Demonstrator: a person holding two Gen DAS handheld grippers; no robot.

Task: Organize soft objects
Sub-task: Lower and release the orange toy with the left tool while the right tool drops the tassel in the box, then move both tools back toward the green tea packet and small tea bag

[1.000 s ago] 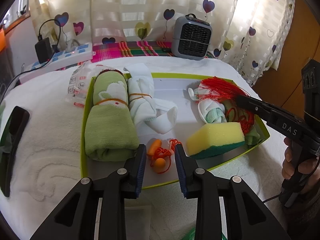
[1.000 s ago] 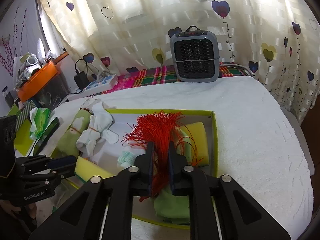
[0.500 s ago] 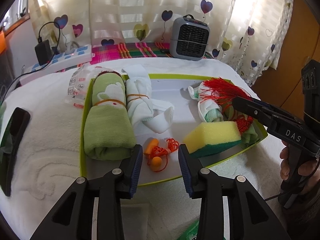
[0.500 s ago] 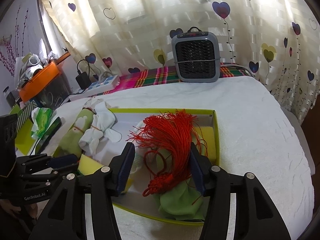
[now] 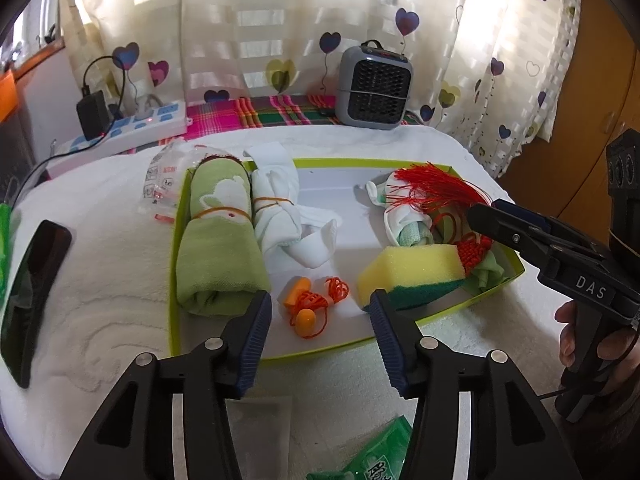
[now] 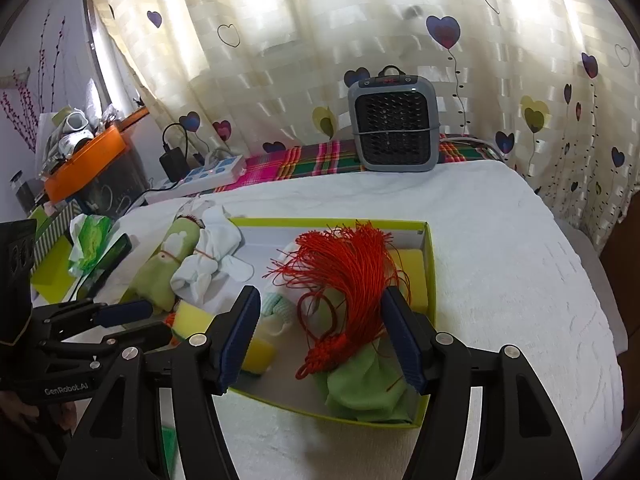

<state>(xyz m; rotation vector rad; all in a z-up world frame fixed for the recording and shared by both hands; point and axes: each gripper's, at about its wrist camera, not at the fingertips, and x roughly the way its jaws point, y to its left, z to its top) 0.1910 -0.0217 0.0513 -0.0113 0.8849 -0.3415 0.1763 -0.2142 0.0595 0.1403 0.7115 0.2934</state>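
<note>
The tray (image 5: 174, 240) sits on a bed covered by a white towel (image 5: 100, 300), and everything soft is gathered inside it, apparently so the items stay sorted in one place. The left gripper (image 5: 318, 322) hangs over the tray's near edge with its fingers apart, having just been opening; the earplugs (image 5: 306, 312) lie on the tray floor between them, touched by neither pad, which reads as a release. The right gripper (image 6: 320, 334) hovers over the tray's right end, its fingers likewise spread after just opening; the tassel (image 6: 348, 276) lies loose between them, draped over a green cloth (image 6: 364, 388), free of both pads.

The tassel is a fan of thin red threads running to a knotted cord; it spreads limply and would snag easily. The earplugs are orange, joined by a curly orange cord. Along the tray's left side a green roll (image 5: 218, 240) and a white roll (image 5: 280, 216) lie side by side, each bound with a rubber band so it keeps its shape; a yellow sponge (image 5: 412, 268) with a green base leans near the right end, just beside the tassel's knot.
</note>
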